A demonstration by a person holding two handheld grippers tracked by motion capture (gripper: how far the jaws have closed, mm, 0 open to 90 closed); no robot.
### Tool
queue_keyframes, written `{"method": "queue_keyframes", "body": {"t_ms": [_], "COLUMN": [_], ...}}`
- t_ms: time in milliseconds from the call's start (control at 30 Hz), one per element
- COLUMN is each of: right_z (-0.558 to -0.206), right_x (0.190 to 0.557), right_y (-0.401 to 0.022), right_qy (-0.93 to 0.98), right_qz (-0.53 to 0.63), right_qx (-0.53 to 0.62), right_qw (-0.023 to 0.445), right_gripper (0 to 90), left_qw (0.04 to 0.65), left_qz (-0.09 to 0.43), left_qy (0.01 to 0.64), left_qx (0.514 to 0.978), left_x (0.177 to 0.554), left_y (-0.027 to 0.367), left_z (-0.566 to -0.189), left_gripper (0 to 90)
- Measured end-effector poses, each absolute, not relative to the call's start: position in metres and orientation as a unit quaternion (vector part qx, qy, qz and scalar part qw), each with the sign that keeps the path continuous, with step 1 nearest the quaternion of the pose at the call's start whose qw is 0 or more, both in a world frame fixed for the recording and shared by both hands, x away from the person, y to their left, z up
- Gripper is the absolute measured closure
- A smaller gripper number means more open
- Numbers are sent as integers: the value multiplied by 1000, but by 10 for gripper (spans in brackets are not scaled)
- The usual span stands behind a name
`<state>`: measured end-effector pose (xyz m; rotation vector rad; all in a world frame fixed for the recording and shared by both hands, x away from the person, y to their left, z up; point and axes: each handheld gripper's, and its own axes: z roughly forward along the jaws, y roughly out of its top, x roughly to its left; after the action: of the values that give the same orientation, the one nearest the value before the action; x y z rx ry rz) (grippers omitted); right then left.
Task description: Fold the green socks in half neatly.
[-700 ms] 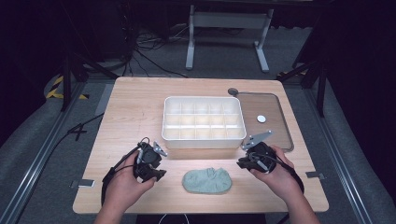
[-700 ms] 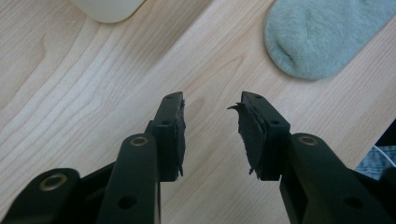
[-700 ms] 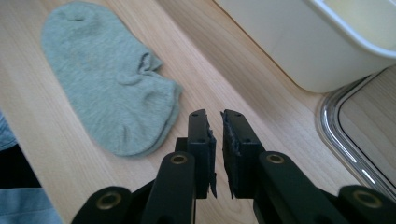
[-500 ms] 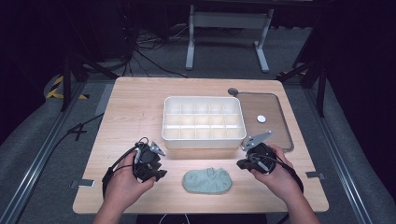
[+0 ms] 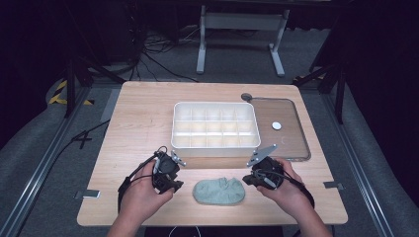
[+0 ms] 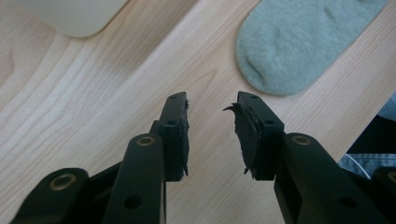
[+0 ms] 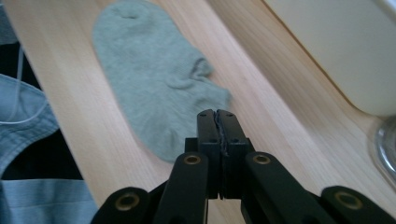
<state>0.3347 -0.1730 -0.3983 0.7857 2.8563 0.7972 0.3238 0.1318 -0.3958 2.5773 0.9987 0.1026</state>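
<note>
— What is cut off in the left gripper view?
— The sock (image 6: 306, 42) is clipped by the top and right edges, and just a rounded corner of the white tray (image 6: 74, 16) is seen at the top.

— And in the right gripper view?
— The tray wall (image 7: 345, 51) is cut by the top and right edges and blurred. A shiny curved object (image 7: 386, 149) at the right edge cannot be identified.

— From above?
— The small white disc (image 5: 276, 126) on the dark mat (image 5: 291, 143) is too small to be identified, and the forearms are cropped at the bottom edge.
</note>
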Motion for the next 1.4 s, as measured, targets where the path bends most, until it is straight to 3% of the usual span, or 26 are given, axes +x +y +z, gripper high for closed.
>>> {"method": "queue_keyframes", "body": {"t_ms": [667,900,1167,1400], "right_z": [-431,-444,-449,-450], "right_x": [315,311,304,306], "right_y": [-110,-100,-94,-97], "right_qy": [948,952,959,956], "right_qz": [254,245,224,233], "right_qx": [191,182,171,177], "right_qw": [-15,-13,18,10], "right_gripper": [897,897,898,898], "left_qw": [209,191,212,231], "left_qz": [-10,-2,-23,-60], "left_qy": [365,402,432,450], "left_qx": [907,896,876,861], "left_x": [327,331,333,332], "left_y": [126,123,120,112], "left_z": [-403,-416,-425,-434], "left_gripper": [618,616,627,621]}}
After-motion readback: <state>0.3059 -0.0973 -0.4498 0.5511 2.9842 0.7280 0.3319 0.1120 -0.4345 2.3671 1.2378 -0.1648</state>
